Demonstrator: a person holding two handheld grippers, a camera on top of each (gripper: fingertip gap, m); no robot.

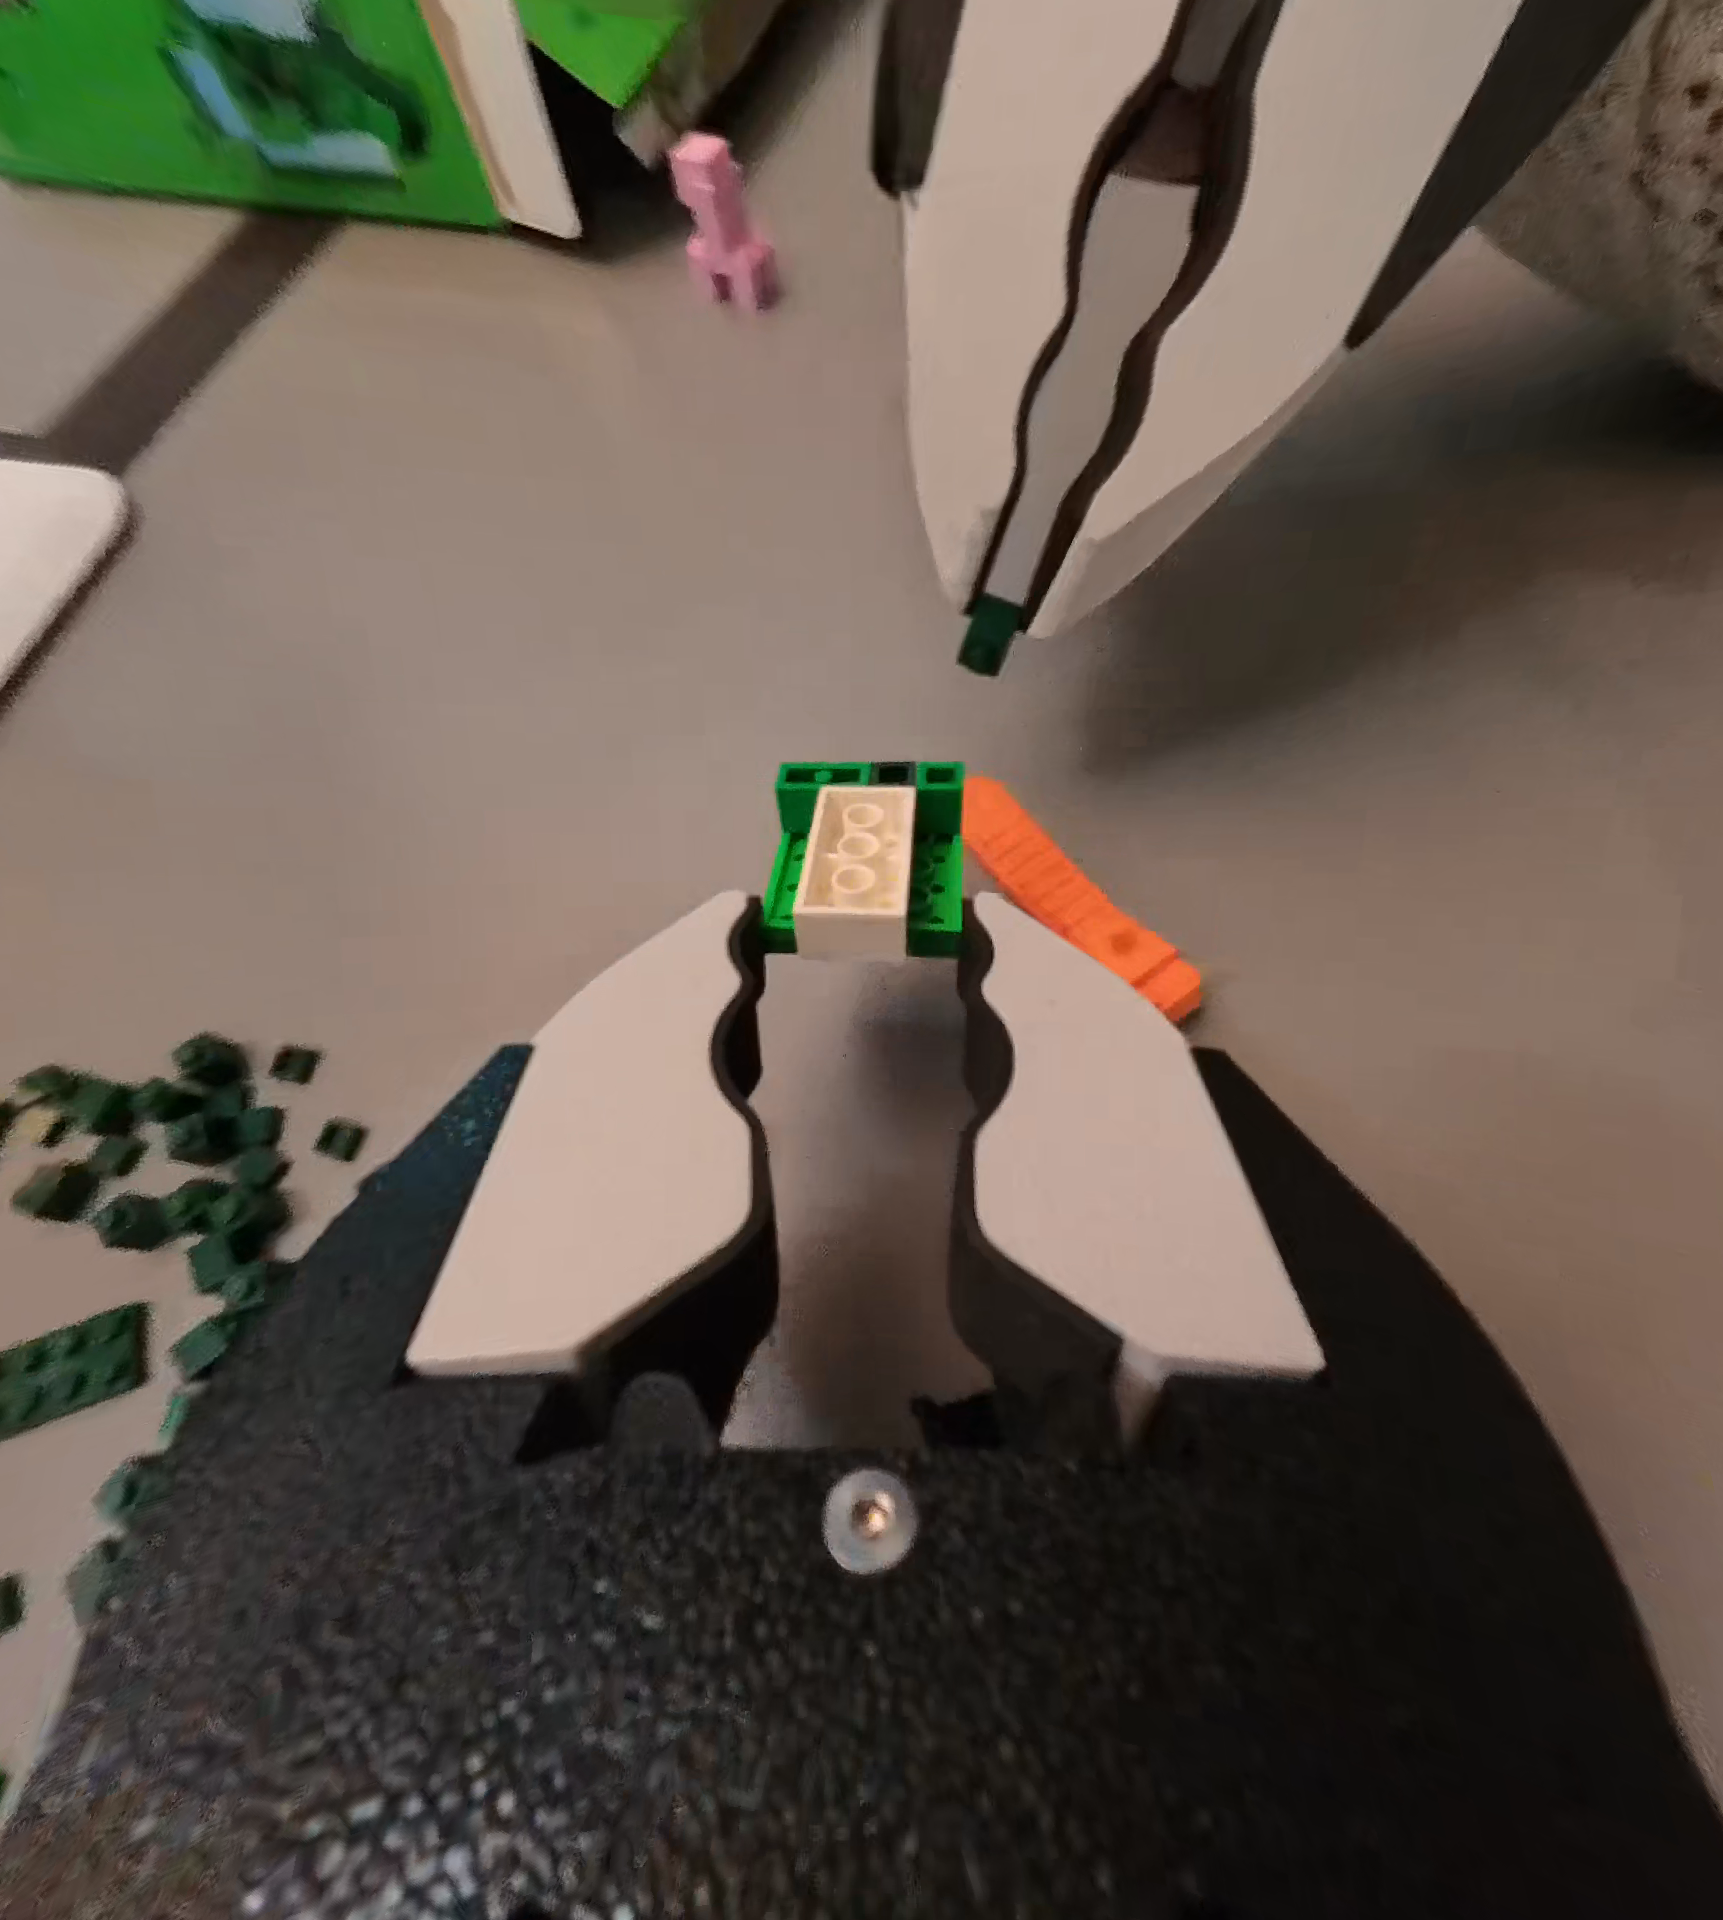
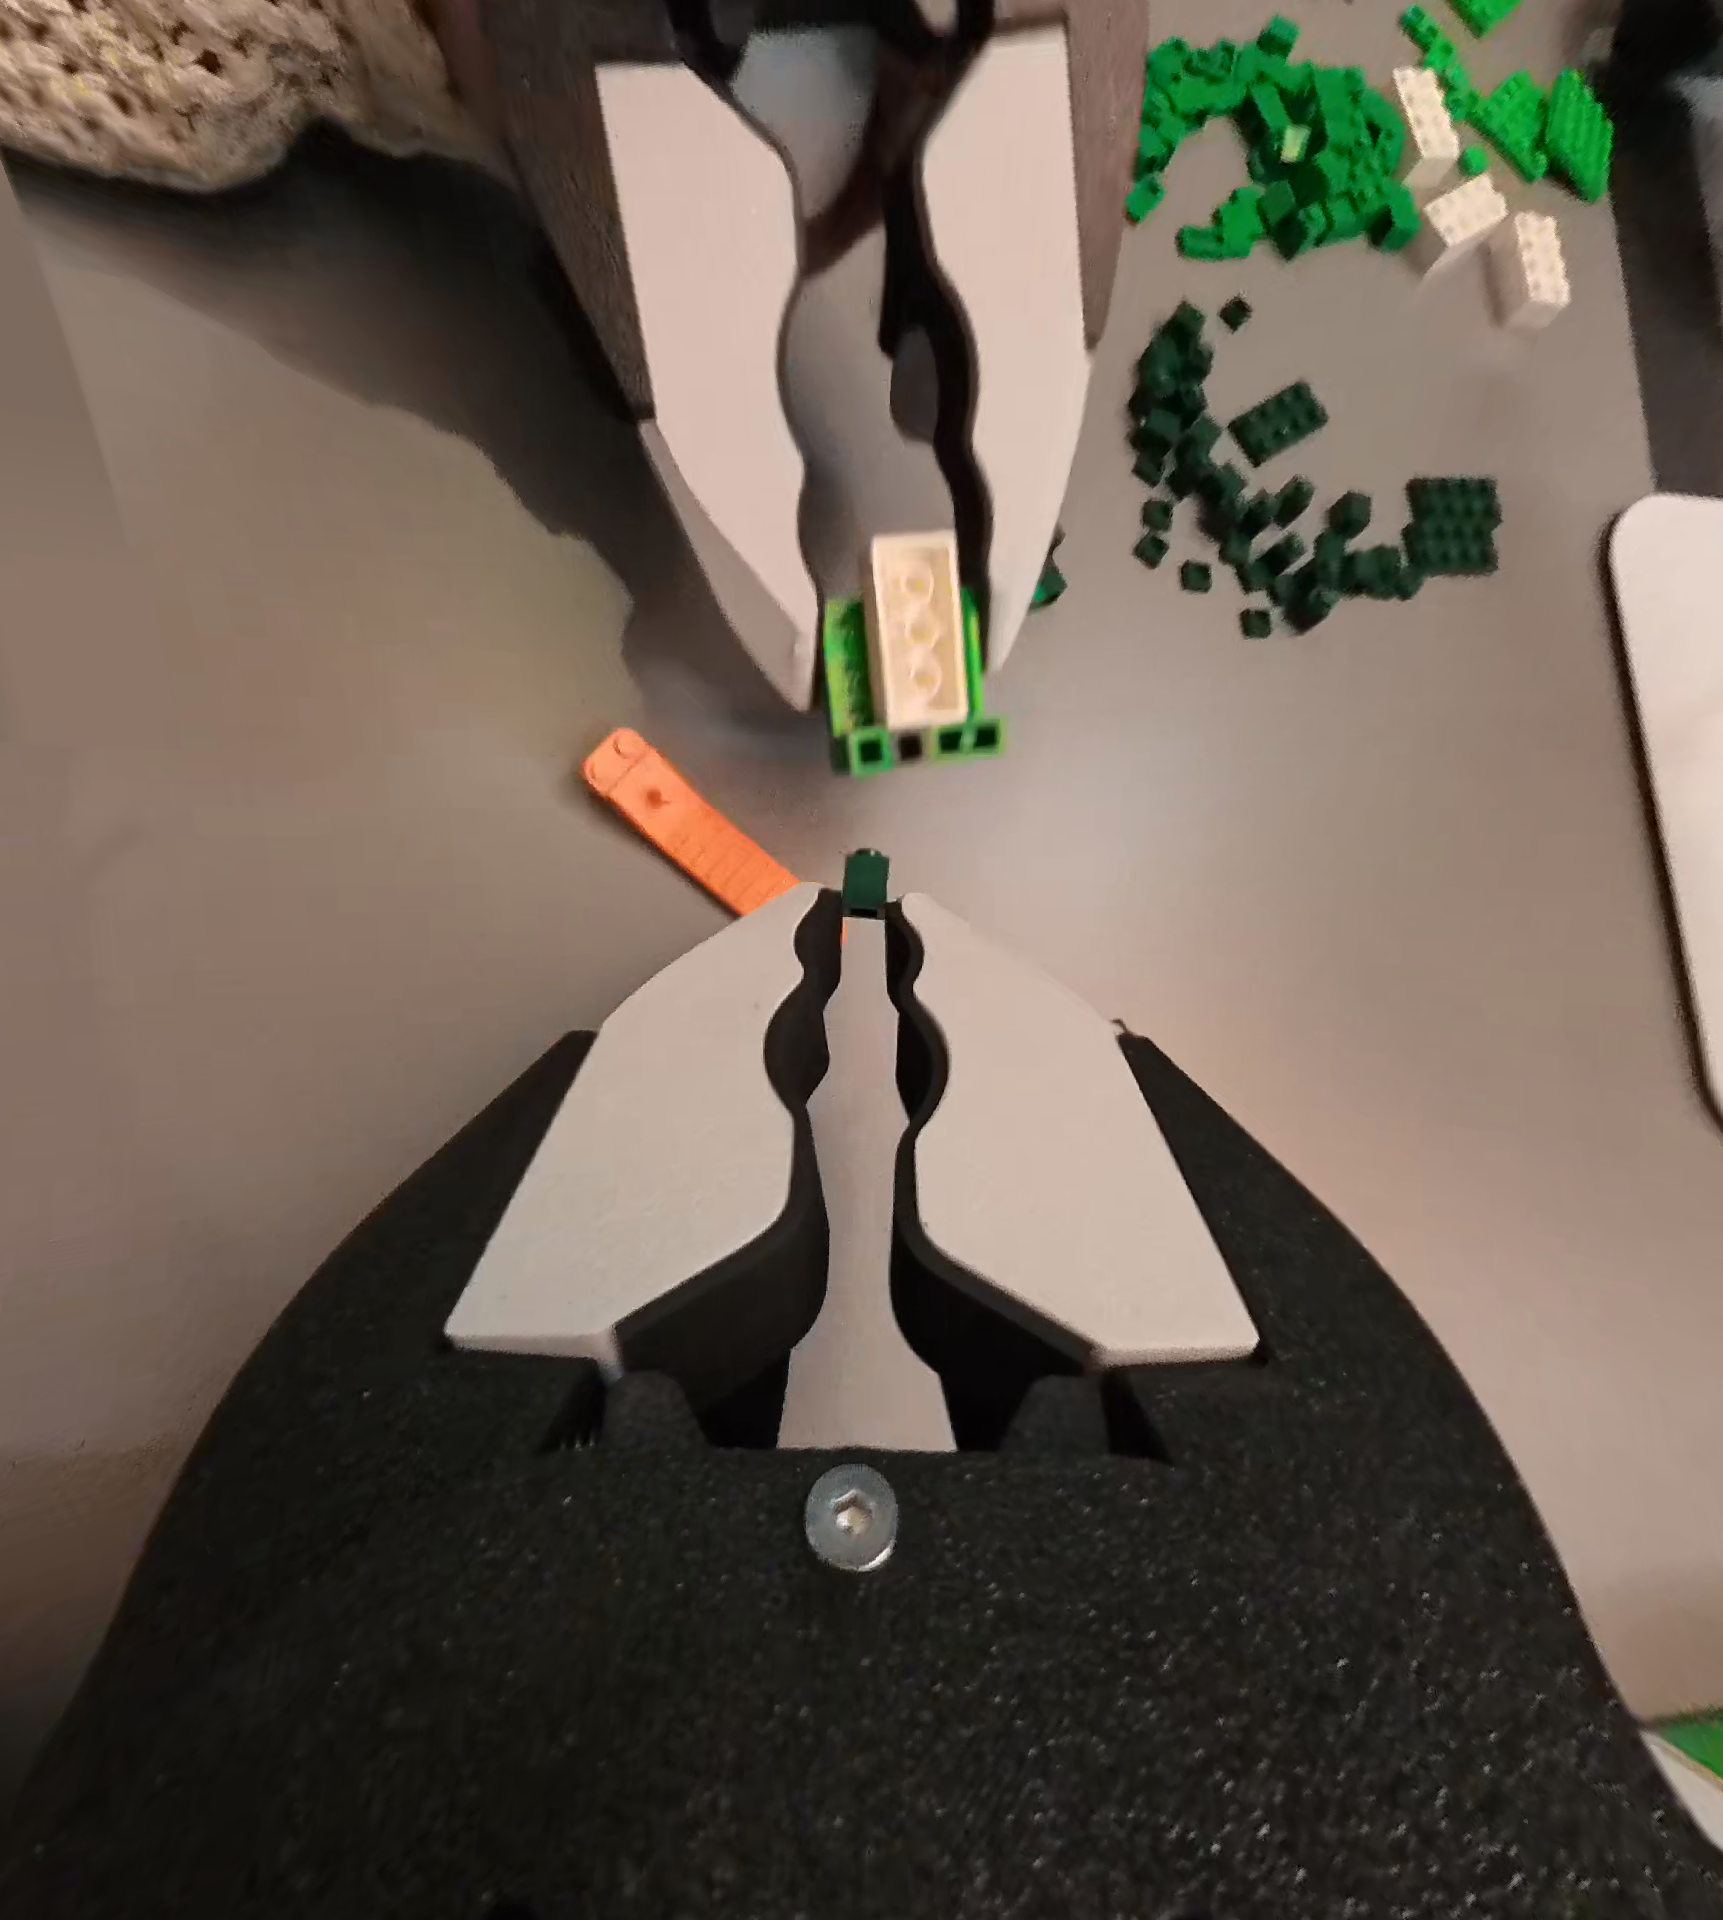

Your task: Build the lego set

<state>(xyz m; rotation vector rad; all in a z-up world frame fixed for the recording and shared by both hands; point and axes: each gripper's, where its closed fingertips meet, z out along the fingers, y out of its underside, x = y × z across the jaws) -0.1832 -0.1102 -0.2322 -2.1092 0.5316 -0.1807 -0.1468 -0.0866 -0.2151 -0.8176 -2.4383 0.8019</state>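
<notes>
your left camera sits on the left gripper (image 1: 862, 930) and looks along its fingers, down at the grey table (image 1: 483, 727), very close. your right camera does the same from the right gripper (image 2: 862, 902). the two face each other. both see the little green and white build (image 1: 867, 862) and the orange tool (image 2: 685, 826) between them.

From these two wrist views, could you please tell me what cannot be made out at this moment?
- Underside of the green and white assembly held by the left gripper: faces away from both views.
- Small dark green piece in the right gripper: too small to count studs, its rear pinched between the fingers.
- Green box: blurred, cut off by the left wrist view's top edge.
- Dark green pile: blurred, partly behind the gripper body.
</notes>
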